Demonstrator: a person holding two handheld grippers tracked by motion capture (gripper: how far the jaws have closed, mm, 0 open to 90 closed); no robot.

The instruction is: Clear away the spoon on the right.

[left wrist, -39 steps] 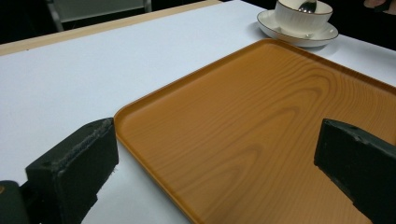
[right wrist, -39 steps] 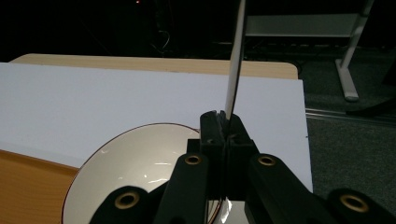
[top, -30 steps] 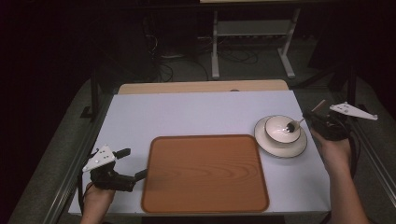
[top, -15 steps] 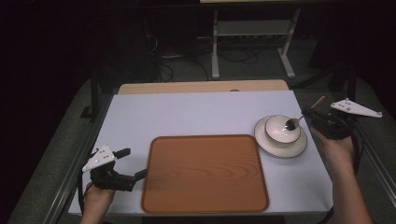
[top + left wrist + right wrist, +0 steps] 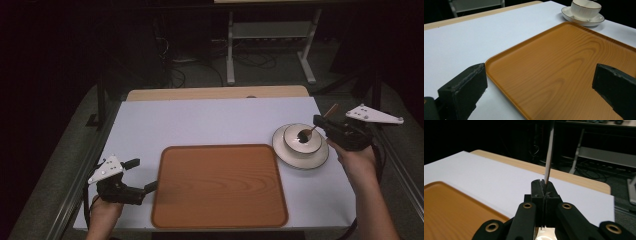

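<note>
A: Where's the spoon (image 5: 311,129)?

B: Clamped in the right hand-held gripper (image 5: 320,121), over the bowl (image 5: 303,139). Its dark scoop end hangs above the bowl's middle, and the handle slants up past the jaws. In the right gripper view the handle (image 5: 549,152) rises pale and thin out of the tightly pressed jaws.

A: And the bowl?

B: It sits on a saucer (image 5: 300,160) at the right side of the white desk (image 5: 210,120), just beside the far right corner of the tray (image 5: 220,185).

A: What about the left hand-held gripper (image 5: 142,176)?

B: Released, with nothing in it. It rests low at the tray's near left edge. In the left gripper view the jaws stand wide apart, the tray's (image 5: 564,67) corner between them; whether they touch it I can't tell.
</note>
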